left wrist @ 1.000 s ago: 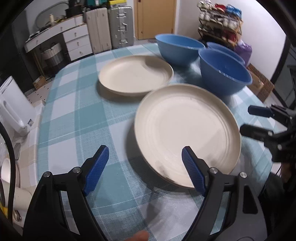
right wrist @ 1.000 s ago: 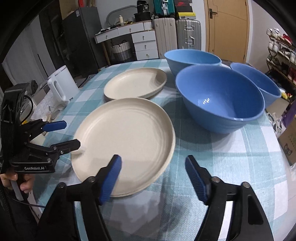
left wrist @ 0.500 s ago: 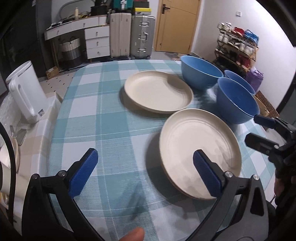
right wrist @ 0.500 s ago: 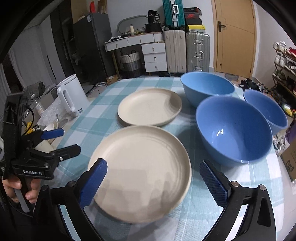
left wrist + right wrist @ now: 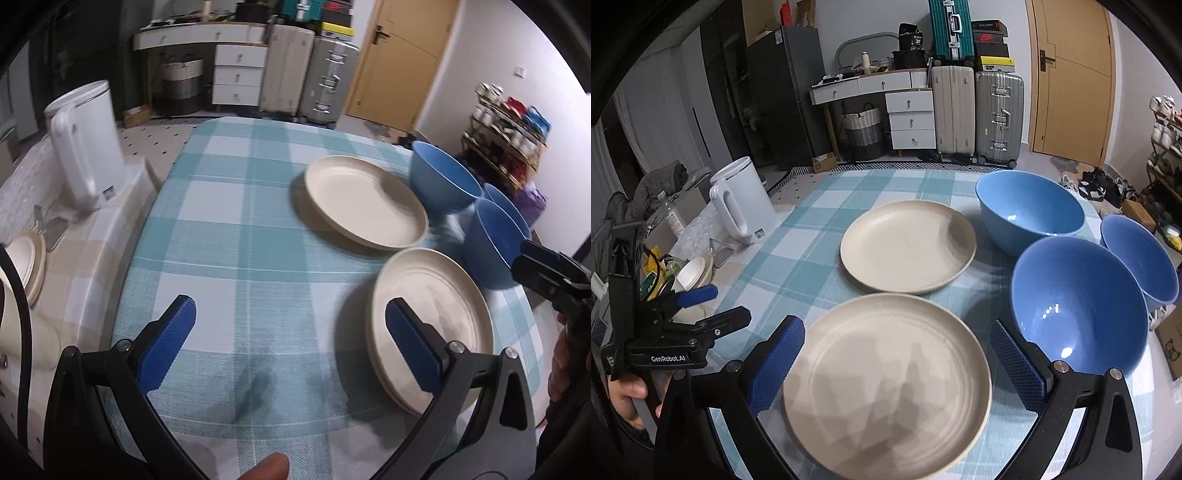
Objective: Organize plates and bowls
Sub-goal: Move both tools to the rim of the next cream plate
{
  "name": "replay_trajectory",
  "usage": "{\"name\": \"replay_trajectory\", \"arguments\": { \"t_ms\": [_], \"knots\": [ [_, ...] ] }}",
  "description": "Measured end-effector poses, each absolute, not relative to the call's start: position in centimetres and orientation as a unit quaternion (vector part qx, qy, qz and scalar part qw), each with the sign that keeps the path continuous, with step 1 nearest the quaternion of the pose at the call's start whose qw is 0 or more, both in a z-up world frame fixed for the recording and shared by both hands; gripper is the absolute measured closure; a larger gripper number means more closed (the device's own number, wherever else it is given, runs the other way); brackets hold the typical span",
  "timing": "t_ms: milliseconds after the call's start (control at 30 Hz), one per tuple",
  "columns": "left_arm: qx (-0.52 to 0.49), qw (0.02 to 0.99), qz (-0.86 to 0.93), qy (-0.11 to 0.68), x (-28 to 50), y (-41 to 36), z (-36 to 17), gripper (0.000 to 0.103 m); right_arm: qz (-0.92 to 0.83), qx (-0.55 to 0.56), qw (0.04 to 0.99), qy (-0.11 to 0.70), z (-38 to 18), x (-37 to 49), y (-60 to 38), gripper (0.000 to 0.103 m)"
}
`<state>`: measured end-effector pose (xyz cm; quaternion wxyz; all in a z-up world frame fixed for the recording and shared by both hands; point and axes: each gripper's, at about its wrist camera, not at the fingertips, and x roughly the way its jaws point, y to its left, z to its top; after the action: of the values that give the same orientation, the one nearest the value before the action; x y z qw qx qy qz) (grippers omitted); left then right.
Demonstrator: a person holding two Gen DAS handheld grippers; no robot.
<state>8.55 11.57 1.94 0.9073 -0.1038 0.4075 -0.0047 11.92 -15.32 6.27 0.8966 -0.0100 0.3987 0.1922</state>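
Cream plates and blue bowls sit on a teal-and-white checked tablecloth (image 5: pixel 798 266), both grippers empty above them.

Nearest the table's front edge lies one round cream plate (image 5: pixel 886 380), a second cream plate (image 5: pixel 908 245) just behind it, their rims close or touching. Along the right edge stand three glossy blue bowls: a large one (image 5: pixel 1030 206) toward the back, another (image 5: pixel 1078 306) beside the near plate, a smaller one (image 5: pixel 1141 254) at the edge. The right gripper (image 5: pixel 897 365) hangs over the near plate, jaws spread wide, holding nothing. The left gripper (image 5: pixel 291 343) gapes equally wide over bare cloth, left of that plate. A white kettle (image 5: pixel 742 199) stands off the table's left edge.
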Motion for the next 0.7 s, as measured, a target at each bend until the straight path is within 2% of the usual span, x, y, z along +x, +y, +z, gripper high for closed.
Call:
{"name": "replay_trajectory", "arguments": {
  "t_ms": [367,700],
  "knots": [
    [-0.142,0.894,0.028,0.424,11.0,12.8,0.0,0.001,0.196,0.021,0.88,0.431,4.8,17.5,-15.6,0.001],
    [-0.148,0.888,0.052,0.432,14.9,13.1,0.6,0.001,0.199,0.028,0.871,0.448,4.0,21.3,-14.0,0.001]
  ]
}}
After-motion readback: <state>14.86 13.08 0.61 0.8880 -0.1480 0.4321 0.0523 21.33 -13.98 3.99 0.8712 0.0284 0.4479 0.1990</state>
